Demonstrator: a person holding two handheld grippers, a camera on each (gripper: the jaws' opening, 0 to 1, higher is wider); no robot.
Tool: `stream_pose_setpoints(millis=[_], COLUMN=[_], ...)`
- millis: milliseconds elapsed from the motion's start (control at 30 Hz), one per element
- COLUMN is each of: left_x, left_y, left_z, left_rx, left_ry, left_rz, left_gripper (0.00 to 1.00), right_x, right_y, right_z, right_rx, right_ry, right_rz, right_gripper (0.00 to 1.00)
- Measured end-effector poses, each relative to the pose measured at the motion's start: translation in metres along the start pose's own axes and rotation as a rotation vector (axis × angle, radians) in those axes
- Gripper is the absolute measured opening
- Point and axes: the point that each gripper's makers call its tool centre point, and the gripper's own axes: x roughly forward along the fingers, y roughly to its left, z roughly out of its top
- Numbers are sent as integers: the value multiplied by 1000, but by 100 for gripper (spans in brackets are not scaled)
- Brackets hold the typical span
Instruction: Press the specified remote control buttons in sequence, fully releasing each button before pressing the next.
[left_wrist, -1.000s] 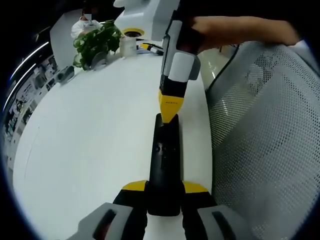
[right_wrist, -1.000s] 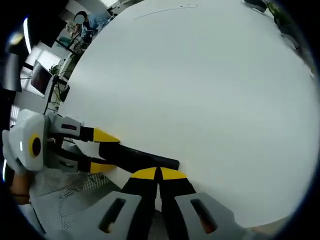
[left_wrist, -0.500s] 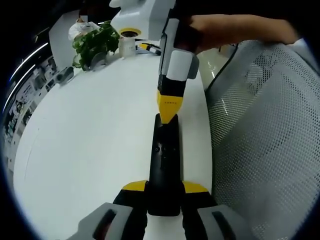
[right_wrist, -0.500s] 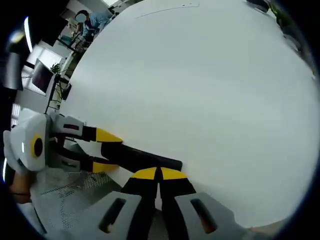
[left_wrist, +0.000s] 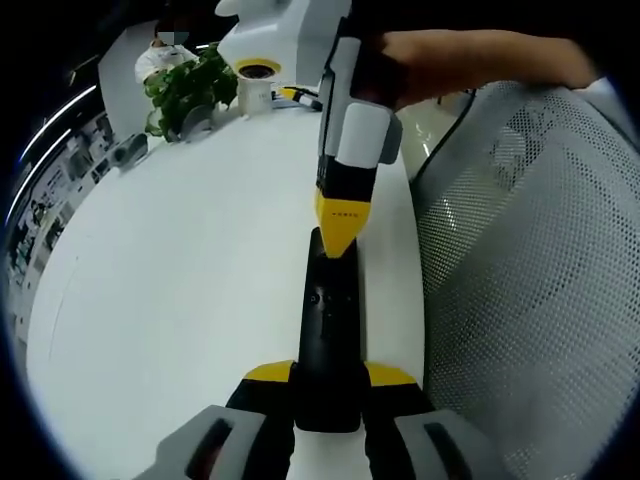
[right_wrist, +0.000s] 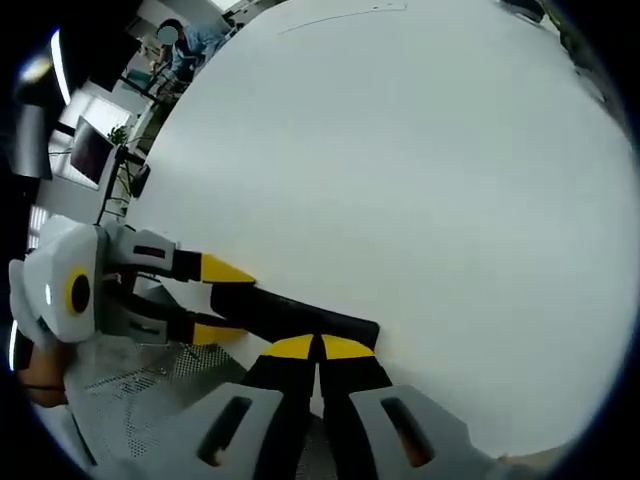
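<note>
Long black remote control (left_wrist: 331, 335) lies flat, apparently buttons-up, on white table (left_wrist: 180, 260)

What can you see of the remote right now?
The remote is a slim black bar, matte, plastic by the look, lying flat on the white table near its edge. A few small buttons show mid-body; no markings are readable. The left hand-held gripper clamps its near end between yellow tips. The right hand-held gripper, shut, rests its yellow tips on the far end. In the right gripper view it lies crosswise.
</note>
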Motion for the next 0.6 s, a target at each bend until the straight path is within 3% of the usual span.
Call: stream_pose_setpoints(millis=[600], left_x=[1], left_y=[0], left_z=[1], left_rx=[-9], left_ry=[-3], left_rz=[2], left_gripper=[25], right_x=[0], right_y=[-1], right_z=[0], right_rx=[38], right_ry=[-28], right_rz=[15], right_gripper=[0])
